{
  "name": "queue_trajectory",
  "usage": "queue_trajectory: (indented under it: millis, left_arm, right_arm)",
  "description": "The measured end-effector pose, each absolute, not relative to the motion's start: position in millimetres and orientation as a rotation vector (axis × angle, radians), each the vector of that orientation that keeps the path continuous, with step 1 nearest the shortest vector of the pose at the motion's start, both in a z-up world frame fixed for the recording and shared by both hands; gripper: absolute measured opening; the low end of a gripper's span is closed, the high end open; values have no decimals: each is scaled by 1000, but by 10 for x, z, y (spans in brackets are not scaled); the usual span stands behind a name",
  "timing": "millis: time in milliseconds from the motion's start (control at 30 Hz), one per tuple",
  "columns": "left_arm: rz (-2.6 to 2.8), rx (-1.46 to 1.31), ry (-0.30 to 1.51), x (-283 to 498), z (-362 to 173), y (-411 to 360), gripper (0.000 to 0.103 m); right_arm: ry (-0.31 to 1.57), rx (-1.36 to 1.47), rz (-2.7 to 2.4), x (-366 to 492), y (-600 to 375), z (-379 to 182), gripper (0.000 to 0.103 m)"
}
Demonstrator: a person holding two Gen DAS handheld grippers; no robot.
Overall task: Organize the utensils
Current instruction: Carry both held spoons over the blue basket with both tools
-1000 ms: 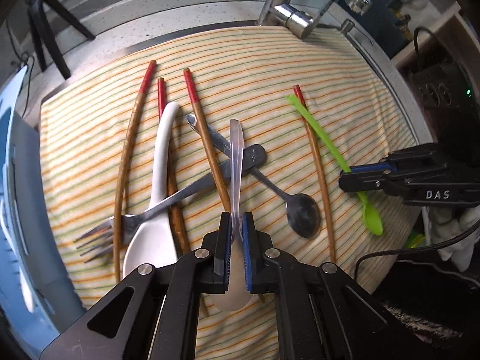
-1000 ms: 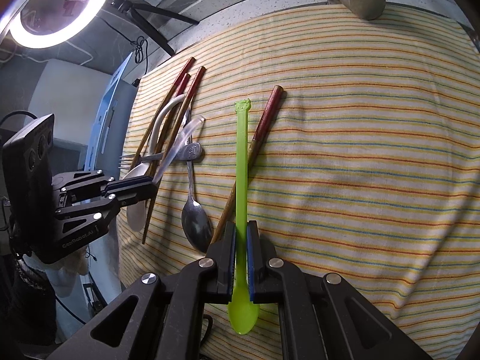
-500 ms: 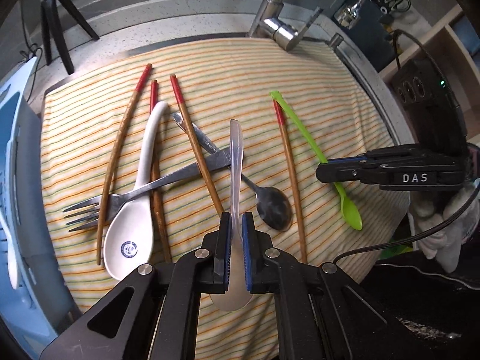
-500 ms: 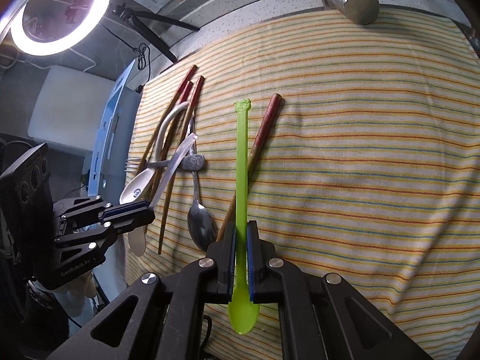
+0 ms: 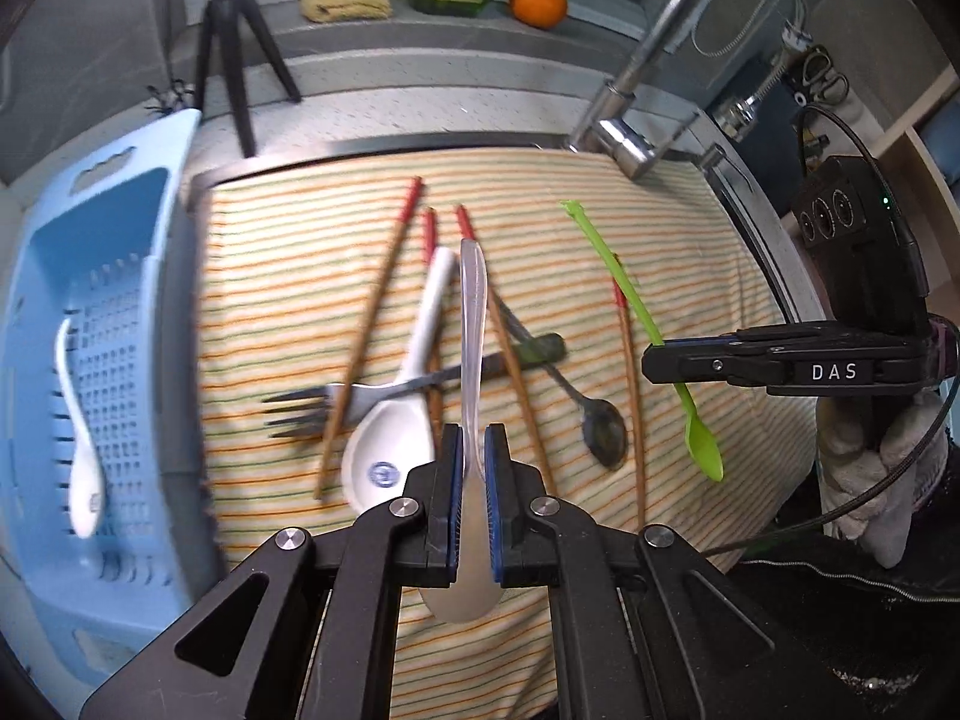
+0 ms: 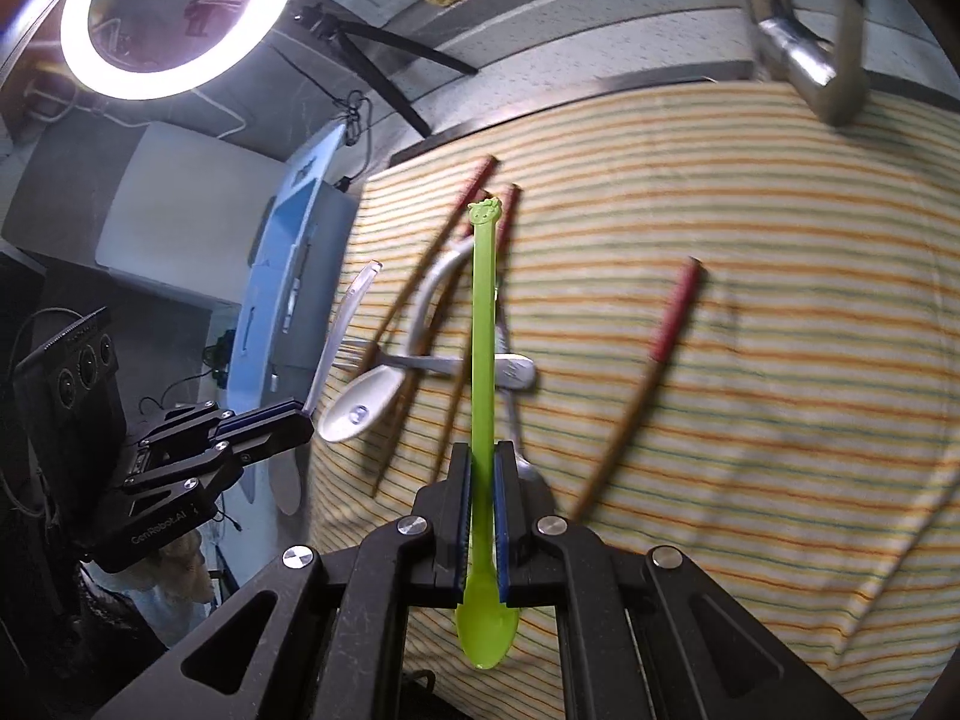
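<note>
With a spoon clamped in each gripper, we are in the carrying step of sorting the utensils. Our left gripper (image 5: 473,450) is pinched shut on the neck of a clear plastic spoon (image 5: 473,324), its handle pointing away from us above the striped cloth (image 5: 288,252). Our right gripper (image 6: 482,480) is closed the same way on a green spoon (image 6: 483,324), held clear of the cloth.

We judge the blue basket (image 5: 120,228) on the left to be the destination: a white spoon (image 5: 81,420) already lies inside it. The next move calls for swinging both spoons over its rim, lowering them, then opening the jaws. The right hand has farther to travel and would cross toward the left one, so the two likely need to go in turn.

Still on the cloth lie a ceramic spoon (image 5: 396,420), a fork (image 5: 336,399), a metal spoon (image 5: 603,432) and several red-tipped chopsticks (image 5: 372,324), crossed over one another in a heap. One chopstick (image 6: 648,372) lies apart on the right.

A tap (image 5: 636,114) overhangs the far edge, and a tripod (image 5: 234,48) stands on the desk (image 5: 372,114) near the basket's far end; neither blocks the path.
</note>
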State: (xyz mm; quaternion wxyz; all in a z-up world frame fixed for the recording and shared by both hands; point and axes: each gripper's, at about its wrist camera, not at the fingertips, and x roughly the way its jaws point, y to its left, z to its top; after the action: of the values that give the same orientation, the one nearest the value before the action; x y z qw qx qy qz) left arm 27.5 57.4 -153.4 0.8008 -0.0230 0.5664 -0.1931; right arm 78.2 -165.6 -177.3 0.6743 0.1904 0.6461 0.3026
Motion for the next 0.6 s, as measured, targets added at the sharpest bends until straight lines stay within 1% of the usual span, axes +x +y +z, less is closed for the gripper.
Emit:
queue_trajectory:
  millis: [333, 600]
  left_arm:
    - [-251, -95, 1143, 300, -1357, 1439, 6]
    - [-136, -126, 1143, 429, -1472, 2199, 6]
  right_arm:
    - [1388, 427, 796, 1049, -694, -1404, 6]
    - [1373, 389, 870, 1182, 355, -1281, 6]
